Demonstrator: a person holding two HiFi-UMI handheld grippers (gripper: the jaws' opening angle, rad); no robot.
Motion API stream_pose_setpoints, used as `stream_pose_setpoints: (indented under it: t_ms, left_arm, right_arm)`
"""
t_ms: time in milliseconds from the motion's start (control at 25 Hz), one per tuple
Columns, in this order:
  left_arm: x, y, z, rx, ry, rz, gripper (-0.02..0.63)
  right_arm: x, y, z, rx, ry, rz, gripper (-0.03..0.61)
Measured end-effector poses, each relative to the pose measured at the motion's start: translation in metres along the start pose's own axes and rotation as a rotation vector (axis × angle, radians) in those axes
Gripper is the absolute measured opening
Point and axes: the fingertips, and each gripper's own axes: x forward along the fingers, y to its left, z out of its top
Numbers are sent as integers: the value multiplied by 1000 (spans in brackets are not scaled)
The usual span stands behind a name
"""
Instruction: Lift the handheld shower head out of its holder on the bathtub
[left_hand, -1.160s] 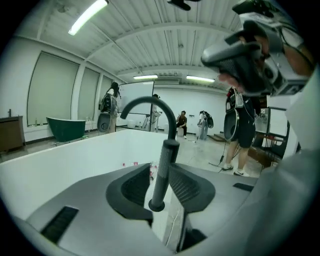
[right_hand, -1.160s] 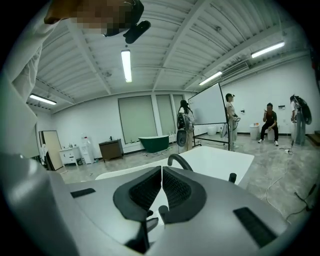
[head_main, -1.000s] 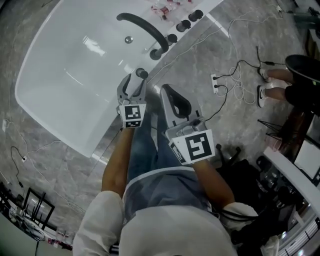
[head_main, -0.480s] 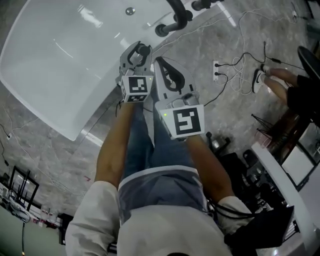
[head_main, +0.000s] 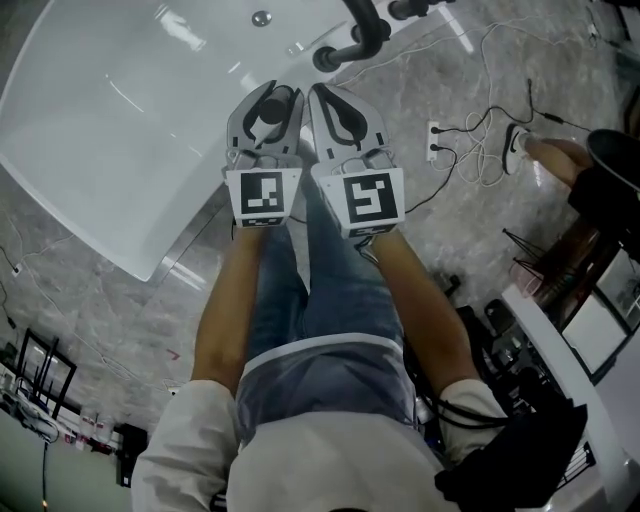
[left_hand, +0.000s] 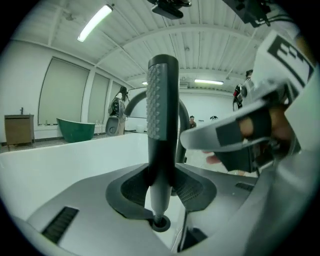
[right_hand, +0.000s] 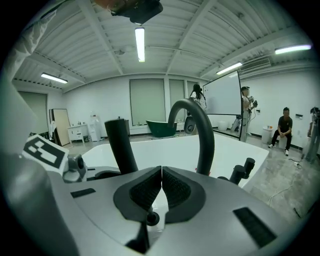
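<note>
between left gripper (left_hand: 161, 189) jaws: shower head (left_hand: 161, 105), clamped; right gripper (right_hand: 161, 193) closed.

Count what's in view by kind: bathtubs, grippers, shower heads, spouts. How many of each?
Bathtubs: 2, the white bathtub and the green bathtub
Grippers: 2, the left gripper and the right gripper
Shower heads: 1, the handheld shower head
Spouts: 1, the curved spout
Total: 6

Below me the white bathtub (head_main: 110, 130) sits on the grey stone floor (head_main: 80, 330). On its rim I see the black curved spout (head_main: 365, 25) and the shower head (left_hand: 161, 115) standing upright. Loose cables (head_main: 480, 150) and a power strip (head_main: 436, 133) lie on the floor beside it.
</note>
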Motion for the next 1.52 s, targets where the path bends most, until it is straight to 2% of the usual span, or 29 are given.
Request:
stream_pose_setpoints:
  t_ms: [200,480,600,720,880,1080,1240,1400,1520]
  left_arm:
    - [-12,4,89,-46,-74,11,147]
    - [-26,39,265,-43,-138,7,147]
    - [-49,64,325,-47,-134,2,147]
    - [-68,91,396,-38,-165,-8,147]
    - [-85,79,481,-8,-165,-21,147]
    - [-84,55,550,27,-157,0,147]
    - [-76,47,596,-7,-131,38,147]
    - [-126,38,628,-6,-155,39,147]
    - [-161,30,635,-7,-155,13,147]
  right_arm:
    - [-10,-20,61,28,-50,-27,18]
    - [-37,-16,231,26,-136,17,18]
    - [-49,5,298,10,-143,10,18]
    - [-55,22,372,-5,-179,14,18]
    - [-89,12,449,-16,-194,6,18]
    - [-116,-22,508,20,-228,-11,18]
    - [-132,-44,552,8,-214,-18,18]
    - [-177,-13,584,45,-240,-15,18]
    - [-206,14,589,58,-241,-40,18]
